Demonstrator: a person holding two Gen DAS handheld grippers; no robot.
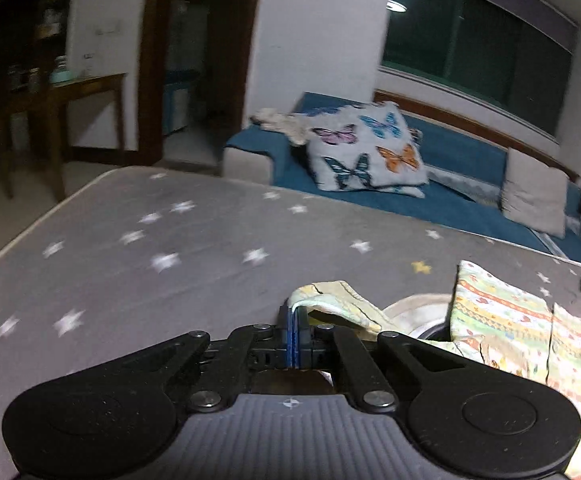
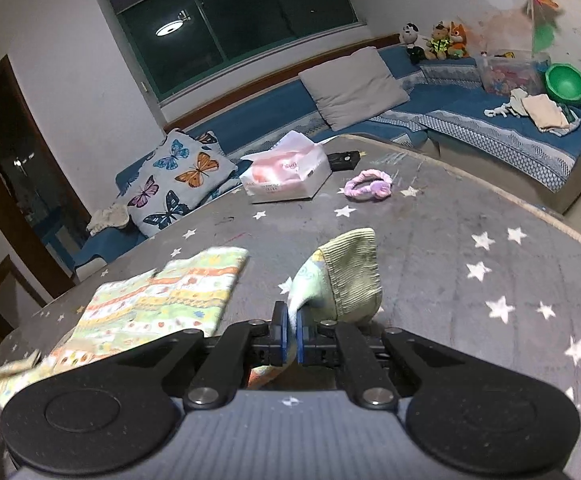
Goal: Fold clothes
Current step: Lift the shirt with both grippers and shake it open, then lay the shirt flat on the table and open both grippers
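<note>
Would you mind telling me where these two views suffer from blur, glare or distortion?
Left wrist view: the stars on the grey mat smear with motion blur and the dim room is soft; the lamp reflects in the window. Right wrist view: sharper, fisheye bends the sofa; the same lamp glare shows.

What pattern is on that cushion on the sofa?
Coloured butterflies on a pale cushion, clearest in the right wrist view.
</note>
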